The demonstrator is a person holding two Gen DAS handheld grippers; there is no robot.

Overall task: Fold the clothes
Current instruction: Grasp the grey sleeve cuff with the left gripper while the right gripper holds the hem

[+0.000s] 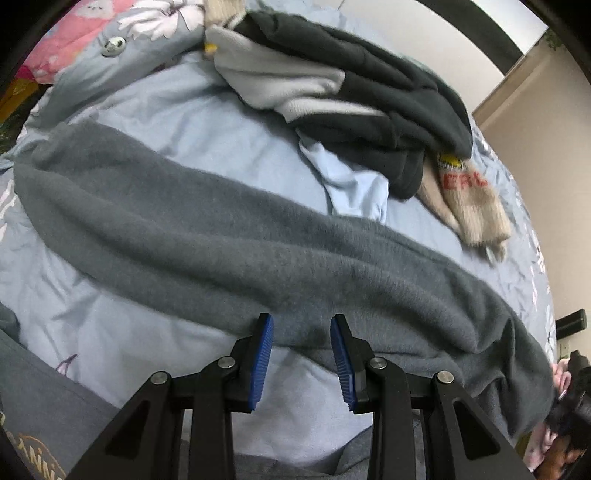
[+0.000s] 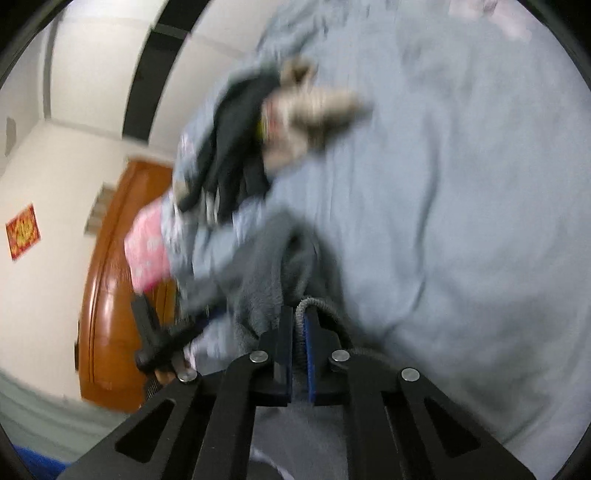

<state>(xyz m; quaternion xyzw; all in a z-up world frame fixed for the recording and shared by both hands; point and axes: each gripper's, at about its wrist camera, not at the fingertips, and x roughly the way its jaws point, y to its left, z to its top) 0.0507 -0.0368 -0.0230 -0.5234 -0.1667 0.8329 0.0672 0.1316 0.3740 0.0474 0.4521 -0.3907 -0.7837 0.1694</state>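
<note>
A long grey fleece garment point(image 1: 207, 236) lies stretched across the light blue bed sheet point(image 1: 207, 136), from upper left to lower right. My left gripper point(image 1: 302, 321) is open, its blue pads on either side of the garment's near edge. My right gripper point(image 2: 298, 314) is shut on the same grey fleece garment point(image 2: 258, 280), pinching a hemmed edge that bunches up in front of it. The right gripper also shows at the right edge of the left wrist view point(image 1: 569, 398), at the garment's far end. The right wrist view is blurred.
A pile of dark and light grey clothes point(image 1: 354, 92) and a beige knit piece with red letters point(image 1: 469, 195) lie at the back of the bed. A pink floral pillow point(image 1: 74, 33) sits at the far left. A brown wooden door point(image 2: 107, 280) and white wall stand beyond the bed.
</note>
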